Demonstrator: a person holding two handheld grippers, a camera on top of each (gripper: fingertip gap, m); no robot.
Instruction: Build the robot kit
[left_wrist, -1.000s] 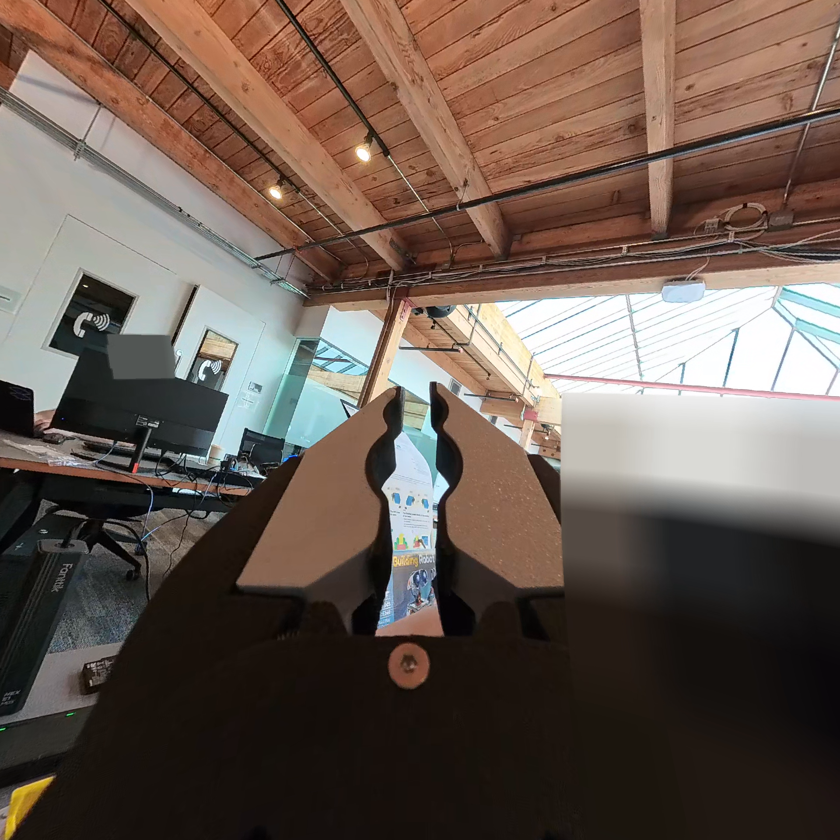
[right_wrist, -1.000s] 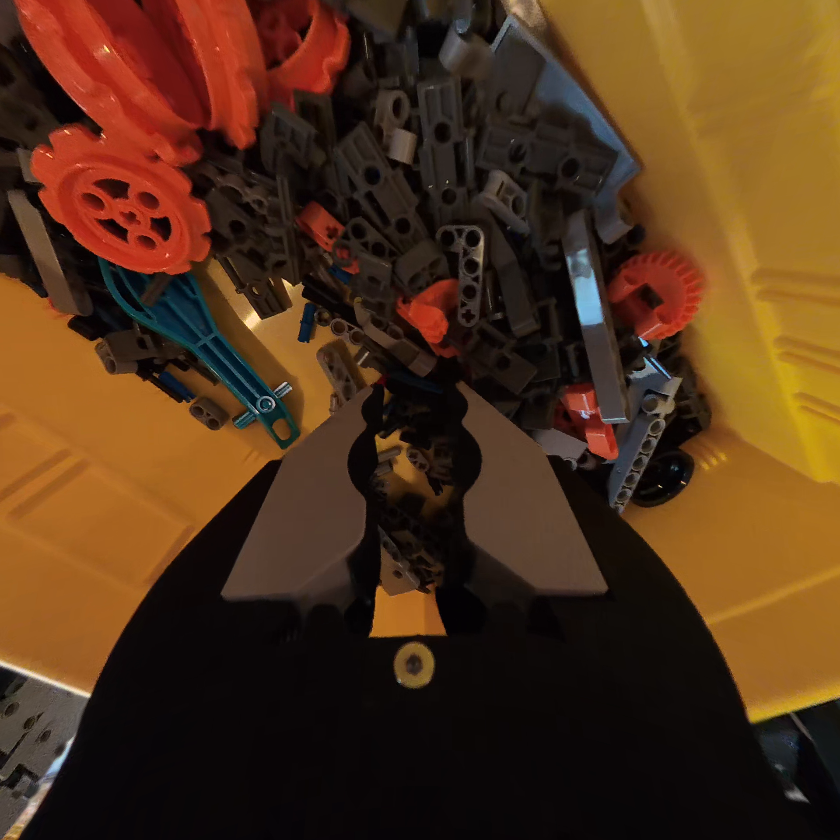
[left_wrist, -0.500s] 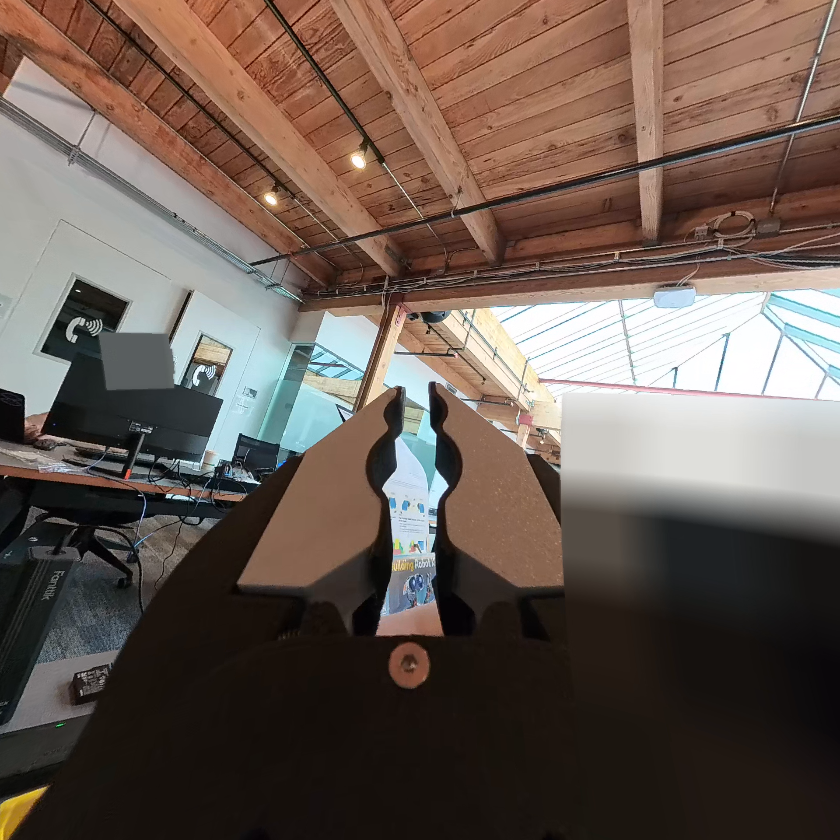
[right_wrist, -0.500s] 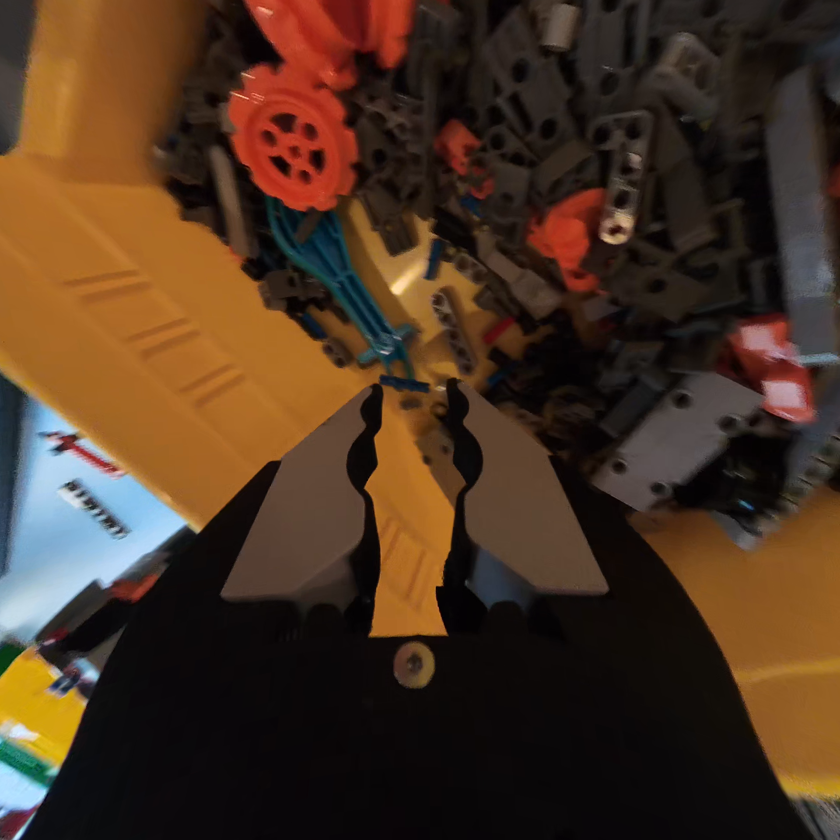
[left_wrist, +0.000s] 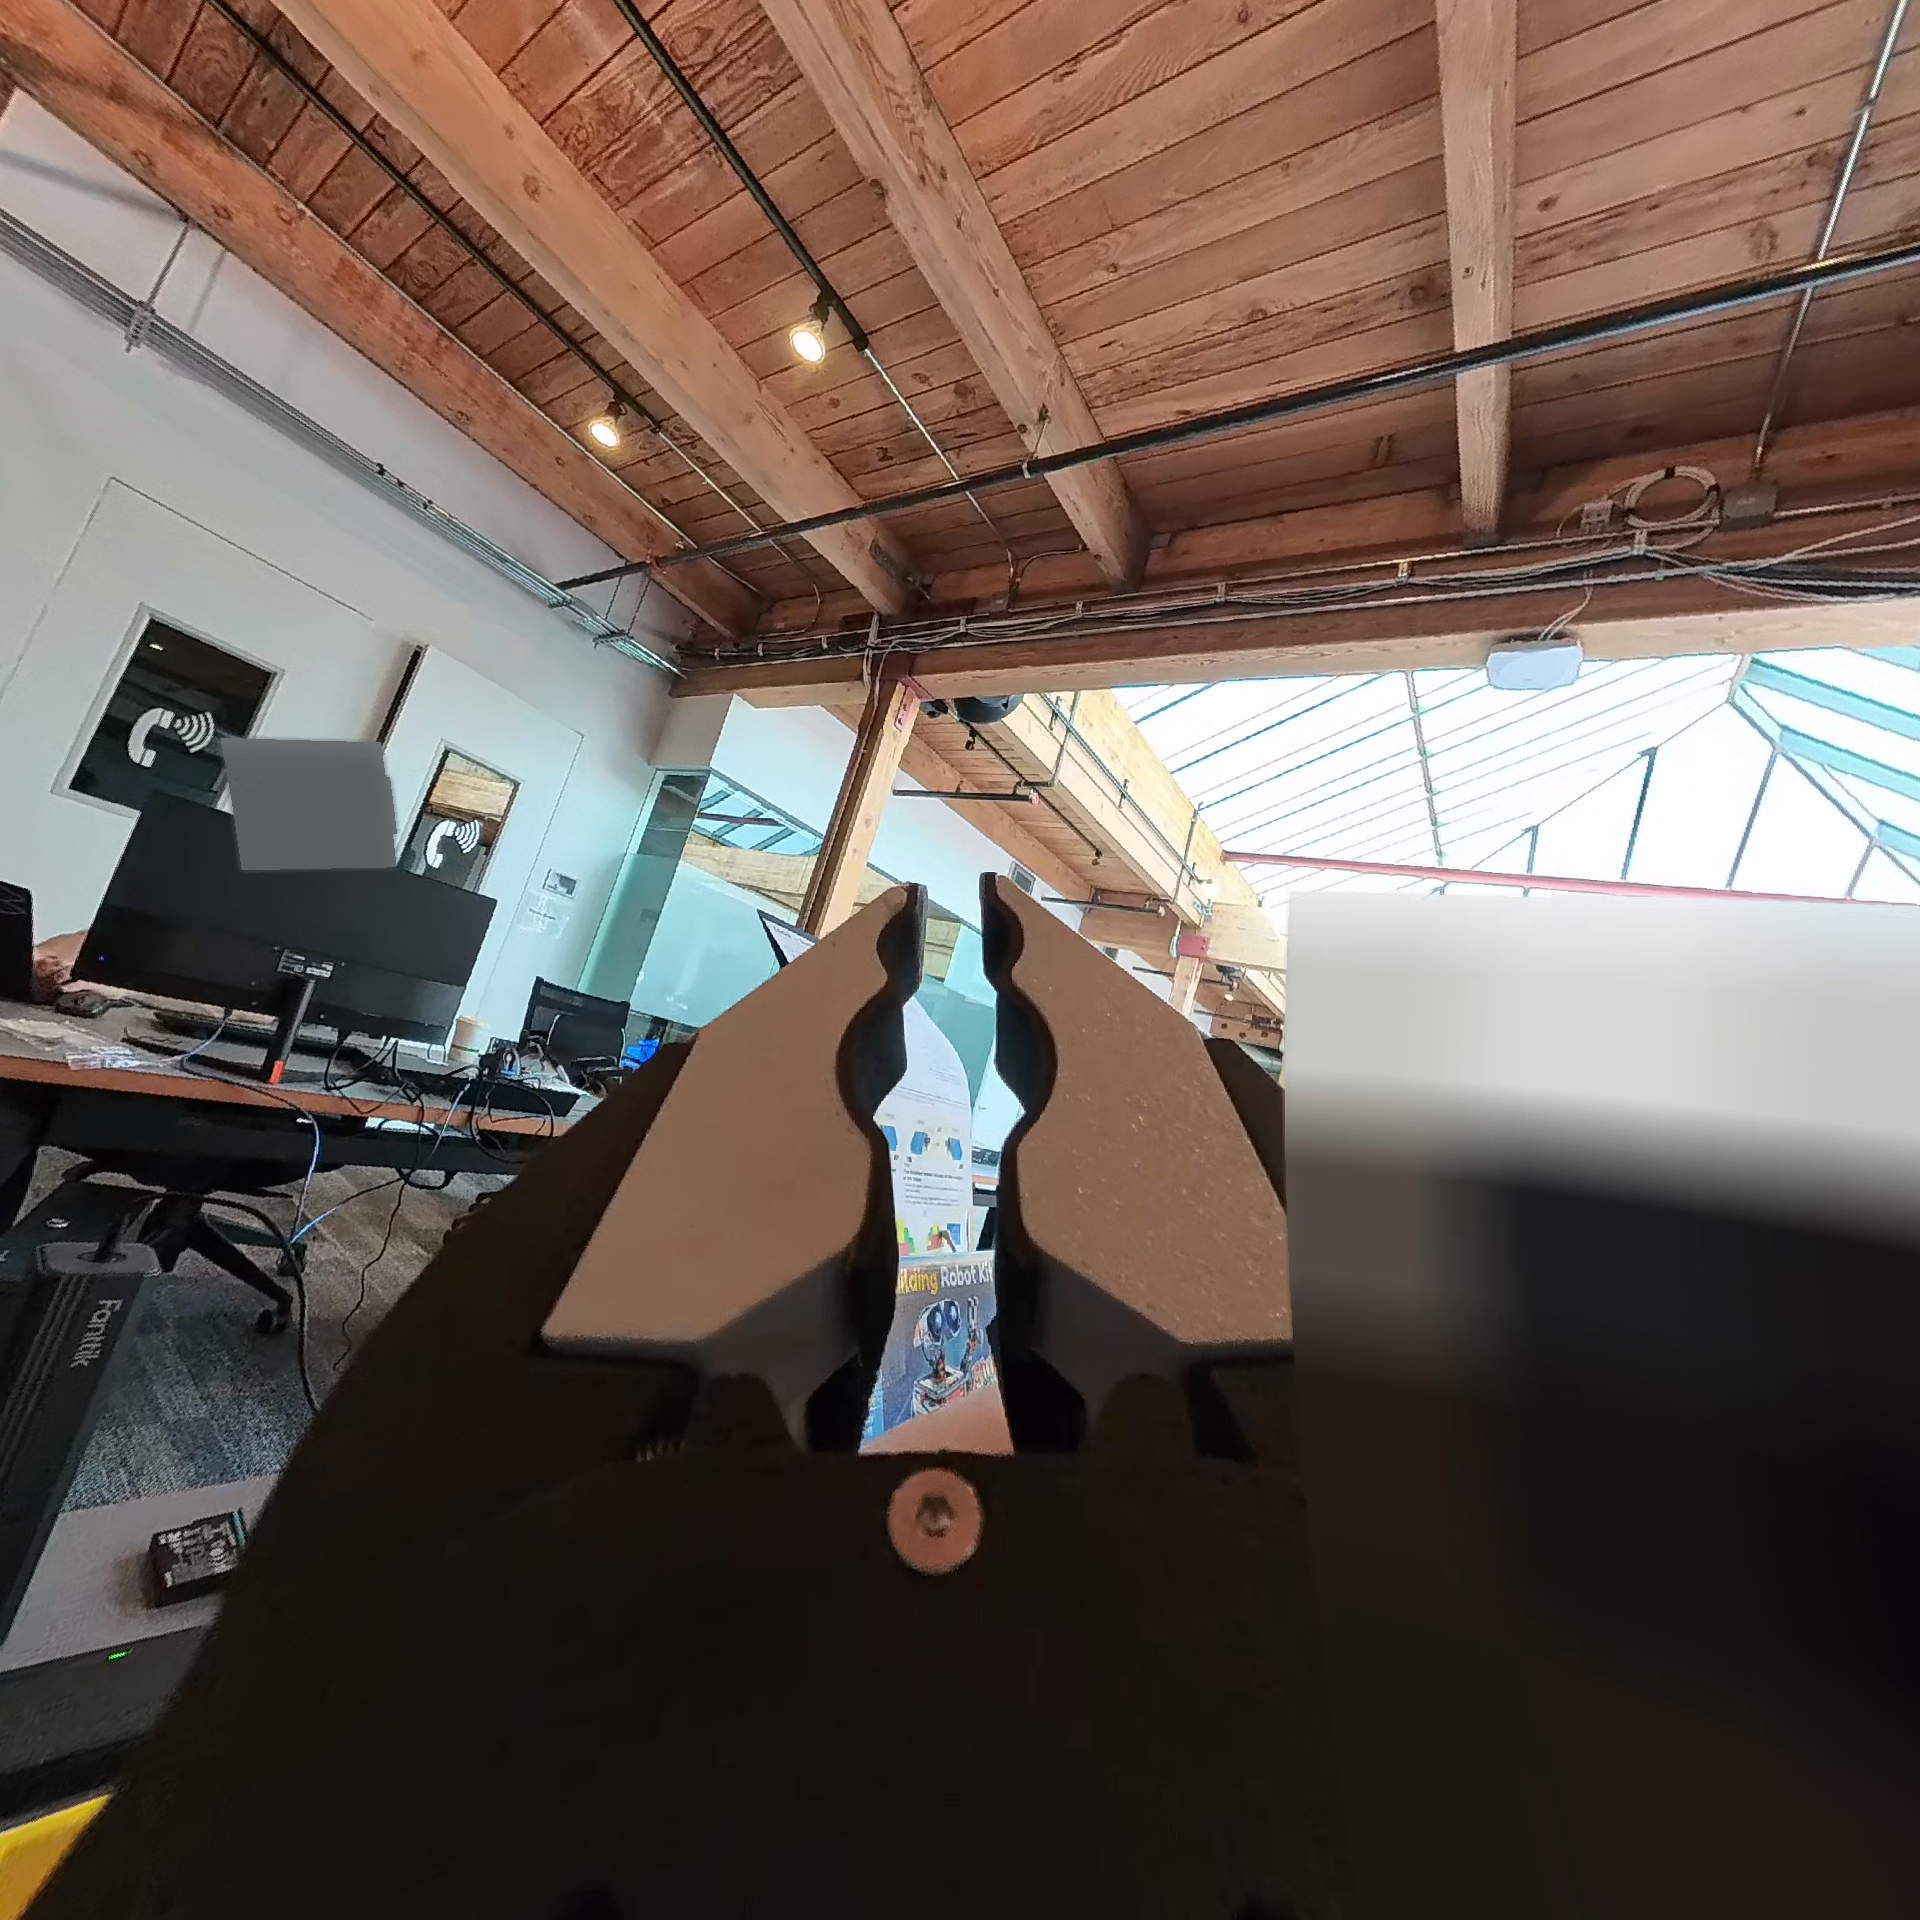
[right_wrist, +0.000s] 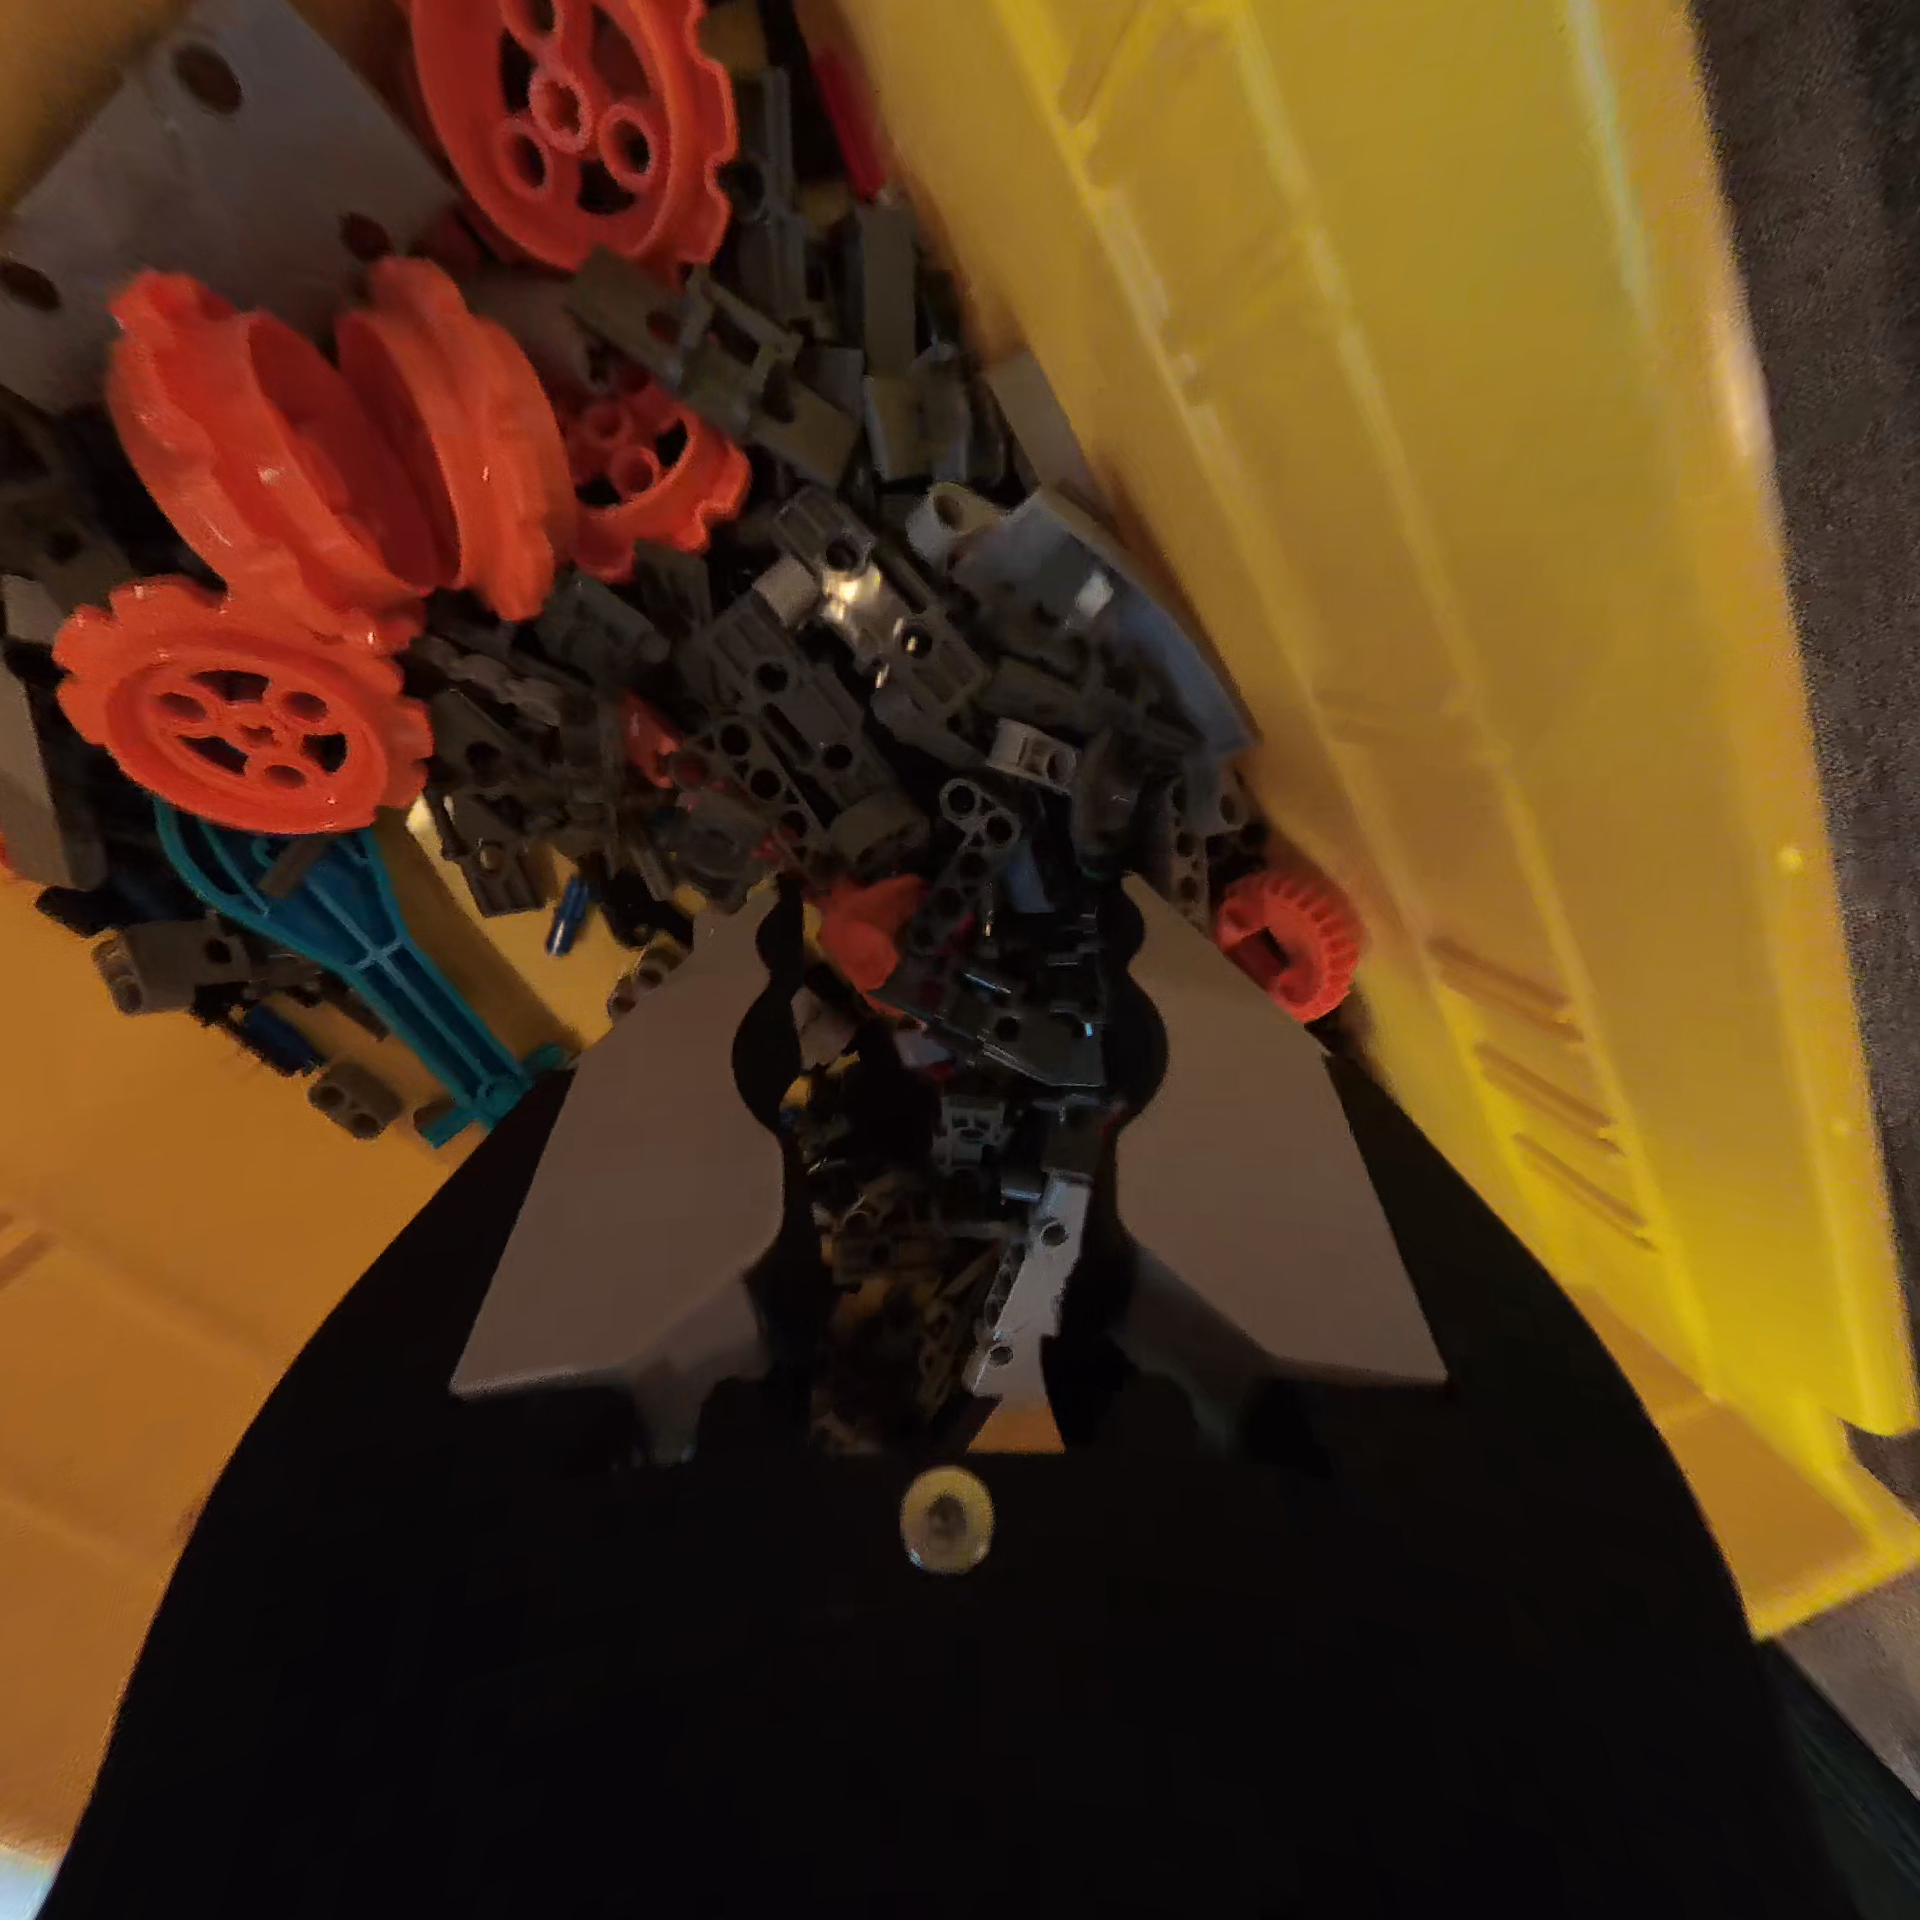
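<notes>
My right gripper (right_wrist: 951, 904) is open, with its jaws wide apart, low over a pile of dark grey construction-toy parts (right_wrist: 831, 707) inside a yellow bin (right_wrist: 1403, 623). Dark parts and a small orange piece (right_wrist: 868, 935) lie between its fingertips, and a light grey beam (right_wrist: 1039, 1268) lies farther back between the fingers. It grips nothing. Large orange toothed wheels (right_wrist: 244, 717) and a teal arm piece (right_wrist: 384, 966) lie to the left, and a small orange gear (right_wrist: 1283, 945) sits by the right finger. My left gripper (left_wrist: 953, 899) is empty, its jaws almost together, pointing up toward a wooden ceiling.
The bin's yellow wall rises close on the right of the right gripper, with grey carpet (right_wrist: 1829, 416) beyond it. The left wrist view shows an office: a desk (left_wrist: 208, 1081) with a black monitor (left_wrist: 291, 956), a colourful printed sheet (left_wrist: 935, 1340) between the fingers, and a small black box (left_wrist: 197, 1553).
My right gripper has opened wider and swung back right over the dark parts by the bin wall. The left gripper has hardly moved.
</notes>
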